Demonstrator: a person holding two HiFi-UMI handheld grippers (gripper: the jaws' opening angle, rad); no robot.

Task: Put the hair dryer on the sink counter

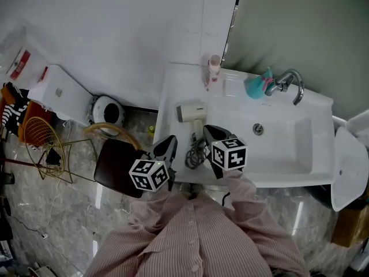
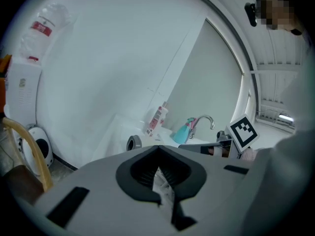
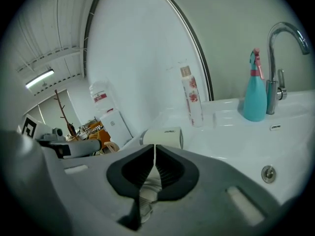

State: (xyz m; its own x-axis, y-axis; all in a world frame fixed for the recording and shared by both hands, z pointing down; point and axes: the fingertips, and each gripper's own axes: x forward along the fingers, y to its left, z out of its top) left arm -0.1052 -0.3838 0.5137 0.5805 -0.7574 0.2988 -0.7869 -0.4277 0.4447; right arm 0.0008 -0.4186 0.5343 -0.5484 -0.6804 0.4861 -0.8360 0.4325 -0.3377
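The white hair dryer (image 1: 191, 112) lies on the white sink counter (image 1: 171, 91), left of the basin (image 1: 282, 146), with its dark cord (image 1: 196, 153) bunched near the front edge. My right gripper (image 1: 209, 130) hovers just right of the cord, behind the dryer's handle; its jaws stand closed with nothing gripped (image 3: 155, 146). The dryer's body (image 3: 162, 137) shows just past them. My left gripper (image 1: 170, 140) hangs over the counter's front-left edge, also shut and empty (image 2: 158, 147), pointing toward the dryer's nozzle (image 2: 133, 142).
A pink-labelled bottle (image 1: 214, 71) stands at the counter's back, with a teal spray bottle (image 1: 256, 85) beside the chrome faucet (image 1: 290, 81). On the floor to the left are a dark stool (image 1: 118, 166), a wire basket (image 1: 43, 143) and a round white device (image 1: 108, 111).
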